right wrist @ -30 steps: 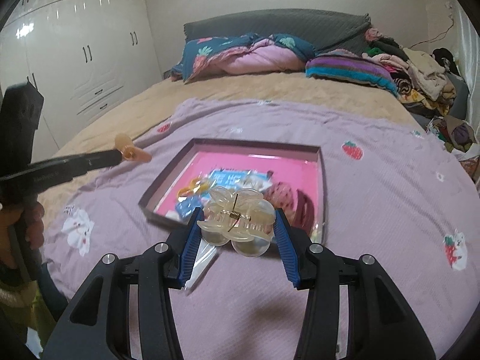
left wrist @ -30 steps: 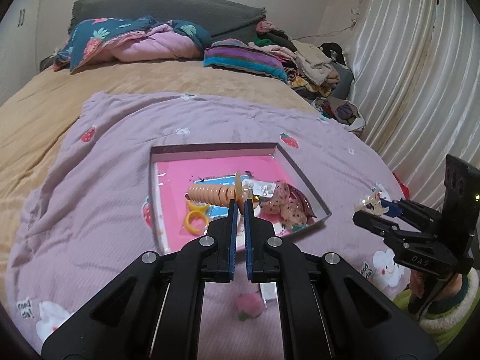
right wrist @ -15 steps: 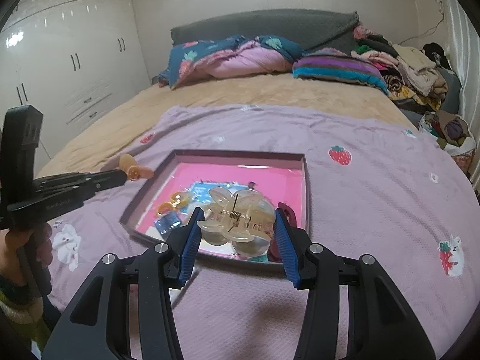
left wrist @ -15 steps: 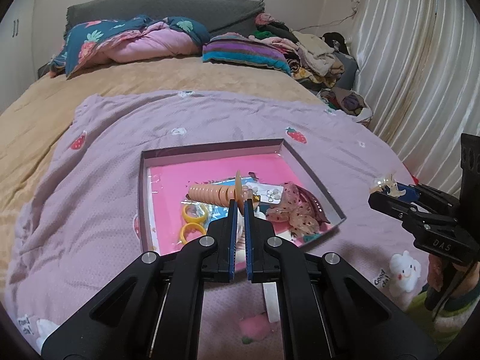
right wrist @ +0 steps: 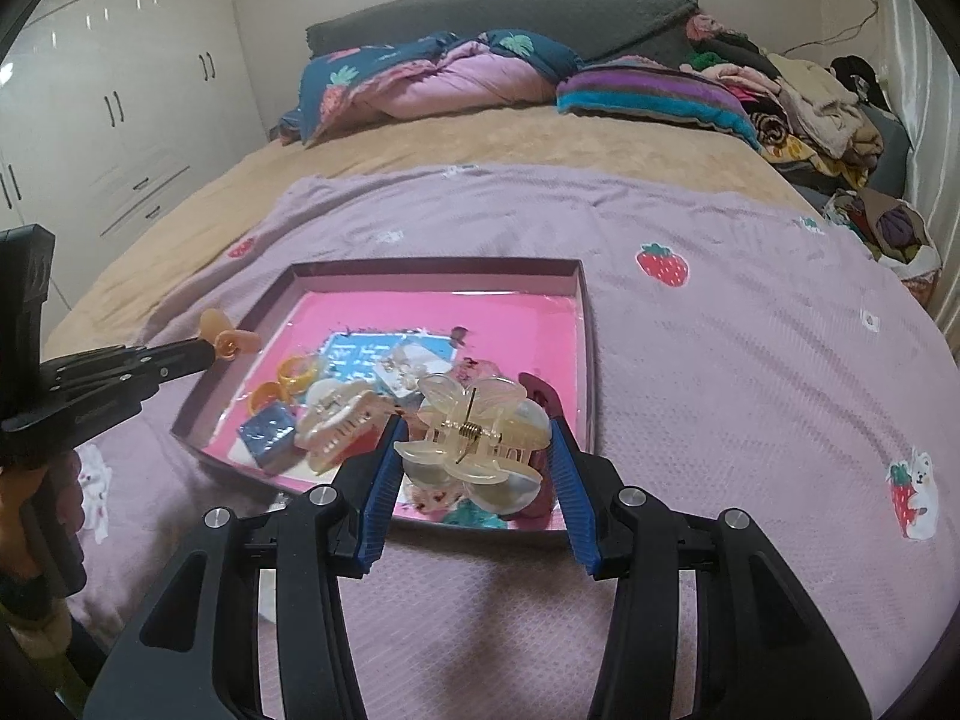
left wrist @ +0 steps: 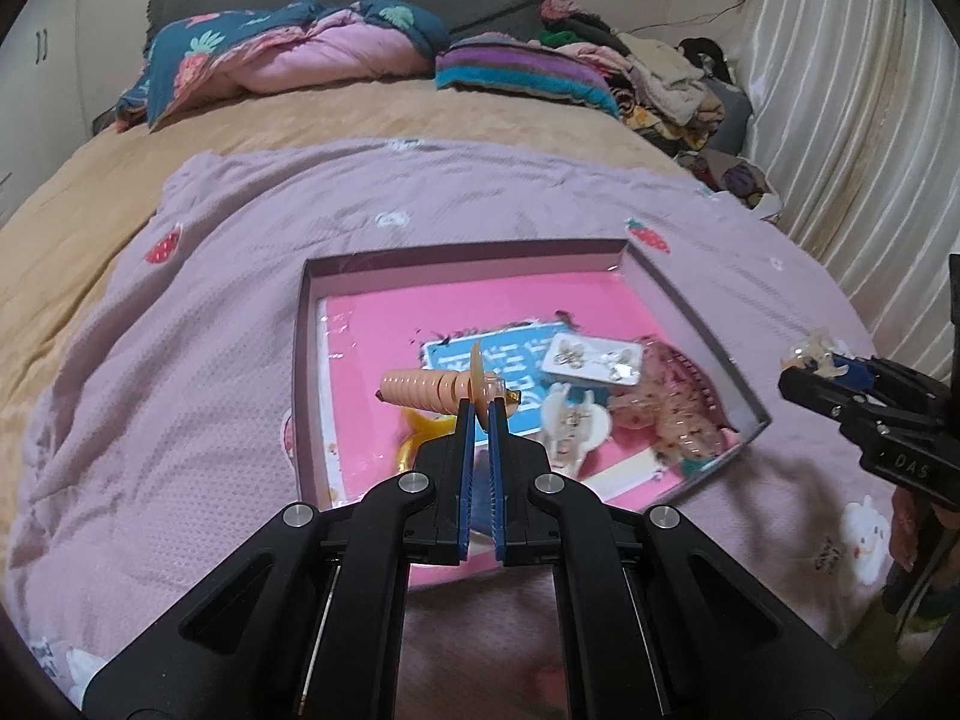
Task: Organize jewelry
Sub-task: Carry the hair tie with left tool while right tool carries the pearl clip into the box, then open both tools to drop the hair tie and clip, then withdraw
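Tray [left wrist: 690, 312], 12 o'clock of both tools, collecting point: left gripper [left wrist: 478, 414] clamped on orange spiral hair tie [left wrist: 429, 390], right gripper [right wrist: 474, 438] clamped on translucent claw clip [right wrist: 474, 438], apparently for deposit.

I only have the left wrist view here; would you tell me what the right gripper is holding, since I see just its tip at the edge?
Observer: The right gripper is shut on a translucent butterfly hair claw, over the near edge of the tray.
Operator: Thank you. Is anything in the tray hidden behind my fingers?
Observer: Yes, a small blue box lies in the near left corner.
Operator: And what stands left of the bed?
Observer: A white wardrobe with dark handles.
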`<state>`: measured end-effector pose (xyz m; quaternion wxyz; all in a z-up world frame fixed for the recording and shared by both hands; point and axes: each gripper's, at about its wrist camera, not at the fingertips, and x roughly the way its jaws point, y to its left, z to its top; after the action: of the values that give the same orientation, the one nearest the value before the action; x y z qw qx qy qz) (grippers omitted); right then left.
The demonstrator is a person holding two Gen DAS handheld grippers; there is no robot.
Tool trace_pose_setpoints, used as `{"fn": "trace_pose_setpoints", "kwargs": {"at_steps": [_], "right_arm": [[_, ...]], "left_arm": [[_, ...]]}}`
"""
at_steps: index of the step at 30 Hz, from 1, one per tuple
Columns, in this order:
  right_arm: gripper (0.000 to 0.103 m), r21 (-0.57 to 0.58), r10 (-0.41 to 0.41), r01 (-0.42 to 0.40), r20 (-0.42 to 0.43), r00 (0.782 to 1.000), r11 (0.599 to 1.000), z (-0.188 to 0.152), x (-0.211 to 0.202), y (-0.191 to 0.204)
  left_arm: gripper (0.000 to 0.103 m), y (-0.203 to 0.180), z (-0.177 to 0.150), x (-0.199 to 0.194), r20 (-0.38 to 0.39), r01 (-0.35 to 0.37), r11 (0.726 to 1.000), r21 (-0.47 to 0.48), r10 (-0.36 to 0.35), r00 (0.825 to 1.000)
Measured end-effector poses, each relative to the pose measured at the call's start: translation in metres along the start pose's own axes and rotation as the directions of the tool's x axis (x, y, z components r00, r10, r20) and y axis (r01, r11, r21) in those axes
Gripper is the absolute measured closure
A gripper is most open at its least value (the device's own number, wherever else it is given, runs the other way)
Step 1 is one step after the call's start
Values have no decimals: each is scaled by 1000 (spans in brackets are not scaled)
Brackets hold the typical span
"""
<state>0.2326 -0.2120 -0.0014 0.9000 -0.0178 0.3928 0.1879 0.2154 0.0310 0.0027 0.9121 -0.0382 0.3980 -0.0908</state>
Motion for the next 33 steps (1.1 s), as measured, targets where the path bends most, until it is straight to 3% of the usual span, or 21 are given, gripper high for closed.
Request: {"fn": "trace_pose_setpoints", "kwargs": {"at_steps": [17,19,27,31,33], "right_arm": [[56,29,-8,11,-99,995,1000,5,58,-4],[45,37,3,0,-88,996,999,4,54,-3],[27,80,21,-19,-20,1000,997,1,13,-8],[16,81,23,-24,20,1000,996,-2,-12,-6],[14,77,27,-30,36,999,997,-3,-23,-6]], "left_arm": [[103,8,-8,19,-50,-9,1000,-24,8,999],[103,8,-8,19,-50,-8,1000,-24,7,999],[102,8,-12,8,-37,-5,999,-32,4,999],[86,6,-13,-5,-22,-3,999,-38,2,1000],[85,4,-14,-13,-12,0,999,-37,-1,1000]]}}
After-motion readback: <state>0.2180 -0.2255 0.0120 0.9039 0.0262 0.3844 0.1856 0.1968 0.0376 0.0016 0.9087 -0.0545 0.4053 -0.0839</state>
